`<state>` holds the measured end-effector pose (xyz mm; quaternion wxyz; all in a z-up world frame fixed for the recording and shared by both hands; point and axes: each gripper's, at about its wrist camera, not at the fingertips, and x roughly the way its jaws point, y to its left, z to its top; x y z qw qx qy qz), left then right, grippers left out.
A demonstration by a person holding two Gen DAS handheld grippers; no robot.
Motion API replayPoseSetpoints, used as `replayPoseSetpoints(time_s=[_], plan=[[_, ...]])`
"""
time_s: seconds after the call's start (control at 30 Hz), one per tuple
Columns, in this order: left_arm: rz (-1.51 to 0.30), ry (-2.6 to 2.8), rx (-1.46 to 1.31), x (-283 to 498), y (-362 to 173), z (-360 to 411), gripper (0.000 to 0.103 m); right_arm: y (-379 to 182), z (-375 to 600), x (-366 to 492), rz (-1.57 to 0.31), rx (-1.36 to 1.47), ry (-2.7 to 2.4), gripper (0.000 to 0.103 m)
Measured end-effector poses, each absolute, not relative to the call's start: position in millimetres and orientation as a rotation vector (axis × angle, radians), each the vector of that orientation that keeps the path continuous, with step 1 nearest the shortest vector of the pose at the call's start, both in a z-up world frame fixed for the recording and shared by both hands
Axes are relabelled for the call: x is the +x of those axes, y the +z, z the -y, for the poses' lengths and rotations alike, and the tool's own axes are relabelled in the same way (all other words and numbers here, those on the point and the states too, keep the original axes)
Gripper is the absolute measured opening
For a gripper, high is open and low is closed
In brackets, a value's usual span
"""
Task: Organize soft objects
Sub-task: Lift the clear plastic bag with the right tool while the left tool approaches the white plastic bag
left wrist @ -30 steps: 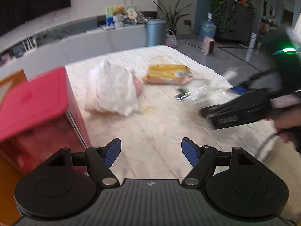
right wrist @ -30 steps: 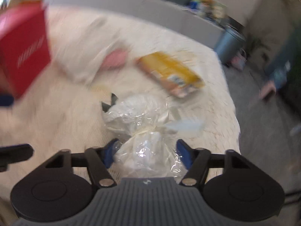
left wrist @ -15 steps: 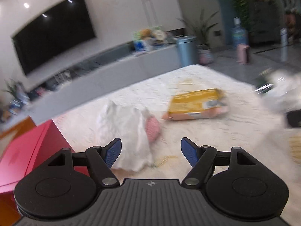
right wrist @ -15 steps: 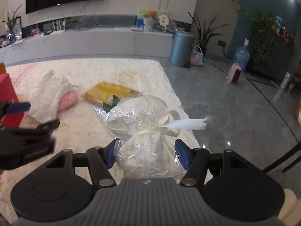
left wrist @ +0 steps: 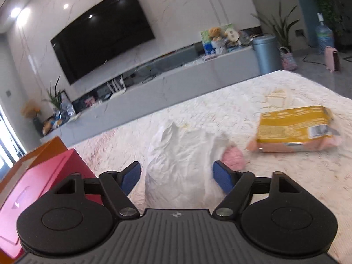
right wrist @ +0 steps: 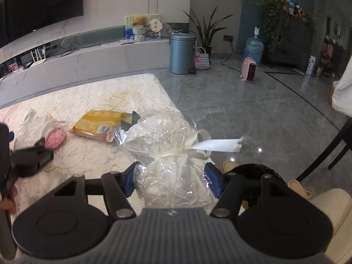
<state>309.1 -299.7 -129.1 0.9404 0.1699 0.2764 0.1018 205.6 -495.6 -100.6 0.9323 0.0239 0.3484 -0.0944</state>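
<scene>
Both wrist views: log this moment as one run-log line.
left gripper: jaws opening, white bag between them, not gripped | right gripper: shut on clear wrapped bundle | yellow pack: lying on table

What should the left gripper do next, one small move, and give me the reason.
Probably ease the left gripper forward so its fingers straddle the white plastic bag, then close. Its jaws are opening and the bag lies just ahead, untouched, with a pink knitted item poking from it. The right gripper is already occupied, clamped on the clear ribbon-tied bag.
</scene>
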Motion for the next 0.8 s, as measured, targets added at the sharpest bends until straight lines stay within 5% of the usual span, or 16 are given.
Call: replayPoseSetpoints(time_s=[0.4, 0.43, 0.6, 0.67, 0.8], plan=[[-0.681, 0.160, 0.094, 323.9, -130.7, 275.3, 0.096, -101.2, 489.5, 209.3, -0.715, 0.039, -0.177, 0.063], [-0.673, 0.150, 0.087, 320.5, -130.2, 274.4, 0.093, -101.1, 489.1, 209.3, -0.716, 0.038, -0.176, 0.063], [-0.654, 0.075, 0.126, 297.0, -127.9, 284.2, 0.029, -99.8, 487.7, 209.2, -0.709, 0.030, -0.164, 0.063], [-0.639, 0.069, 0.206, 283.9, -127.2, 291.5, 0.013, -100.0, 487.6, 208.0, -0.709, 0.028, -0.158, 0.063], [-0.650, -0.096, 0.214, 249.9, -118.1, 288.3, 0.011, -100.3, 489.9, 205.4, -0.715, 0.026, -0.150, 0.063]])
